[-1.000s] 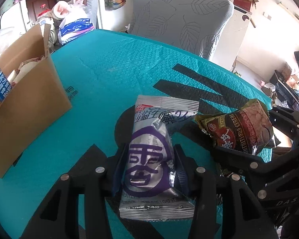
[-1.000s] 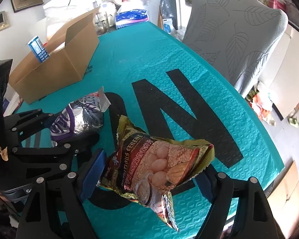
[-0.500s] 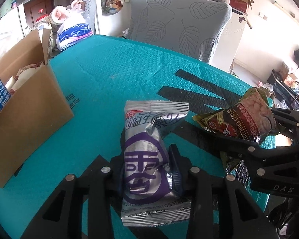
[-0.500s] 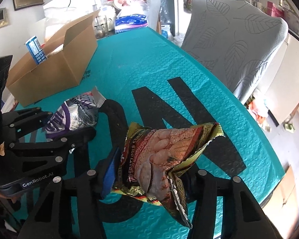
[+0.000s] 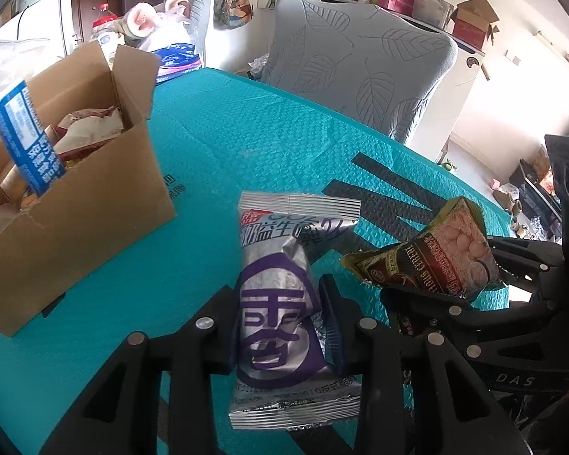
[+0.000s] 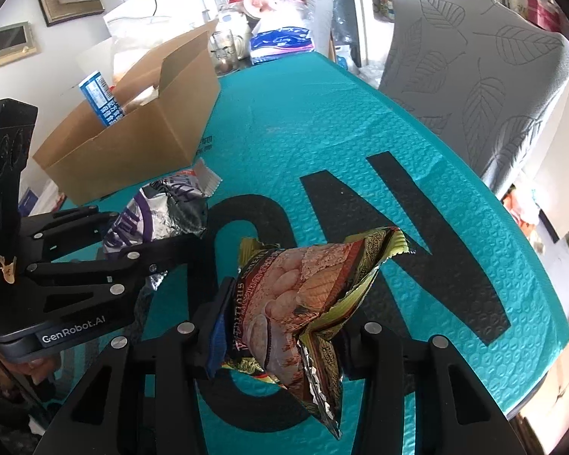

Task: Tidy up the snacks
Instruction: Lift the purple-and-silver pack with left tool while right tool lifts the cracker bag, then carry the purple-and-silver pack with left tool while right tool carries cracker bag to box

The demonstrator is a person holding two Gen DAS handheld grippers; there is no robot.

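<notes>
**A:** How far along is the tidying, starting with what sits closest?

**B:** Closest in, the left gripper [image 5: 280,326] is clamped tight on a silver and purple snack packet [image 5: 280,303], its pads pressed into the wrapper's sides; the packet hangs clear of the teal table cover [image 5: 246,144]. Just beside it, the right gripper [image 6: 280,337] has a brown and gold snack bag [image 6: 303,295] between its pads; its jaws are closing at this moment, and the bag is already crumpled and off the cover.

**A:** So both snacks are picked up; what about the place they go?

**B:** I'd judge it to be the cardboard box [image 5: 95,204], further back on the left side of the table with its flaps open; it already holds several wrapped items and a blue carton [image 5: 26,136] that stands up out of it, so part of the sorting looks done.

**A:** And what is left?

**B:** By my reading, the carry and the drop; both packets are well apart from the box, so neither is stowed yet. I see no other loose snacks on the cover in these views, so these two may be the last, though the near edge of the table is hidden behind the grippers. Beyond the table stands a grey leaf-patterned chair [image 5: 360,68].
</notes>
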